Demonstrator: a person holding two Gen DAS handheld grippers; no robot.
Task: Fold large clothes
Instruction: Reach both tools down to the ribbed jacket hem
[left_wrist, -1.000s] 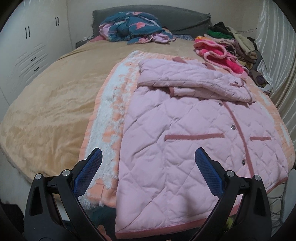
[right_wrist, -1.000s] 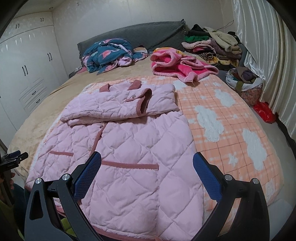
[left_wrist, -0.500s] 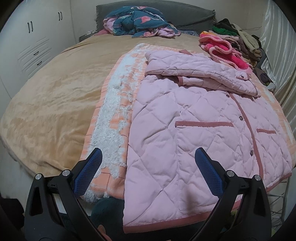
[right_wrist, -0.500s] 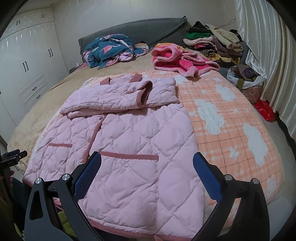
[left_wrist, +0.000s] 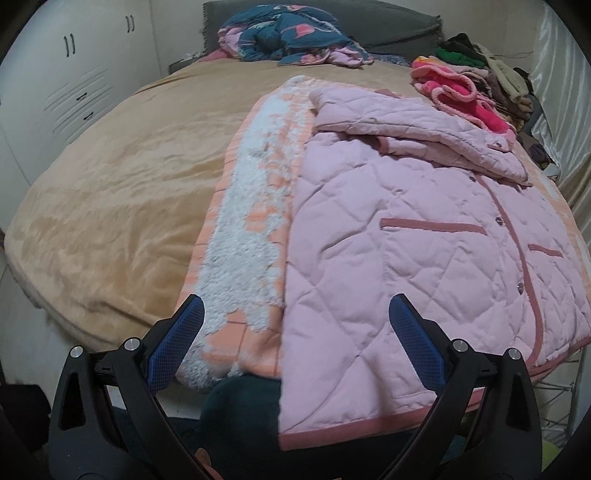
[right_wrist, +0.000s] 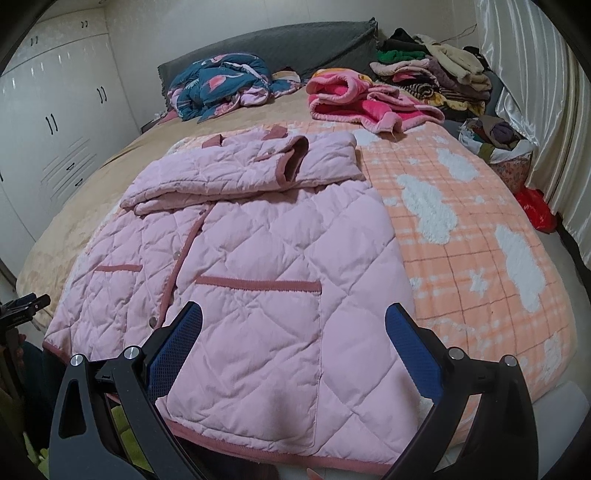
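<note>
Left gripper (left_wrist: 295, 334) spread wide open, nothing between the blue pads, hovering over the near edge of the bed (left_wrist: 110, 206) right where the pink quilted jacket (left_wrist: 406, 258) meets the peach-and-white blanket (left_wrist: 251, 229). Right gripper (right_wrist: 293, 338) also wide apart and empty, hanging over the jacket's hem at the near edge.

Jacket spread flat, front side up, on top of the blanket toward the bed's near right part, hem spilling a little over the near edge. Buttoned down the middle with darker pink trim and two pocket strips. Both sleeves already folded across the chest at the far end of the jacket, one cuff opening facing up in the right wrist view. Blanket sticking out on either side of the jacket.

Further back, a crumpled bright pink fleece garment (right_wrist: 362, 99) near the far right corner, and a teal floral quilt (right_wrist: 221, 85) bunched against the grey headboard (right_wrist: 295, 48). Stack of assorted clothes (right_wrist: 432, 74) by the far right corner, next to the curtain (right_wrist: 535, 92). White wardrobe (right_wrist: 55, 110) along the left side.
</note>
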